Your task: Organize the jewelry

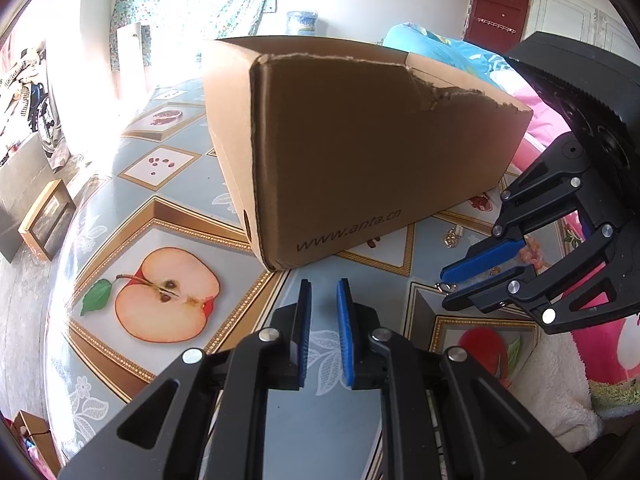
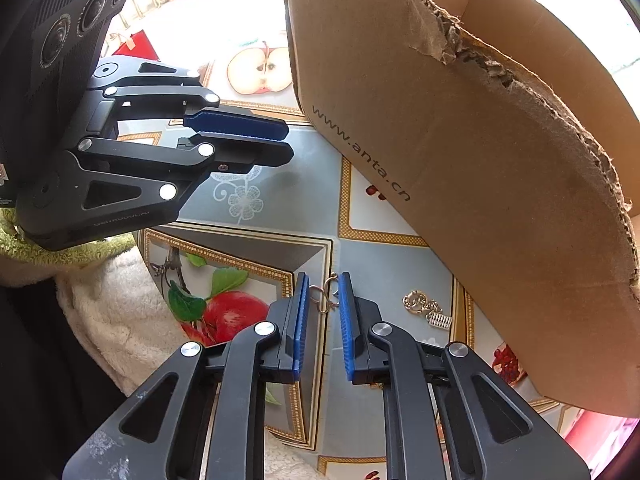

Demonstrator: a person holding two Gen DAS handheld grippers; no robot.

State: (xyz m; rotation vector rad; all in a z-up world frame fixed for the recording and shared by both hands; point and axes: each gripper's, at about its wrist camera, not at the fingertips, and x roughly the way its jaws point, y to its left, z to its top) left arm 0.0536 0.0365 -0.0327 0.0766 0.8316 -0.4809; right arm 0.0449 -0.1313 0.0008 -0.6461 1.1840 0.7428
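A small piece of wire-ring jewellery sits between the tips of my right gripper, which points steeply down at the table and is shut on it. In the left wrist view the right gripper is at the right, with a ring showing at its tips. A silver chain with a charm lies on the table just right of it, by the cardboard box. My left gripper hovers before the box corner, its pads a narrow gap apart with nothing between them.
The torn-edged open box stands on a table covered in fruit-print oilcloth. A pink beaded piece lies beyond the right gripper. A white fleecy cloth hangs at the table's near edge. The left gripper is up and to the left of the right one.
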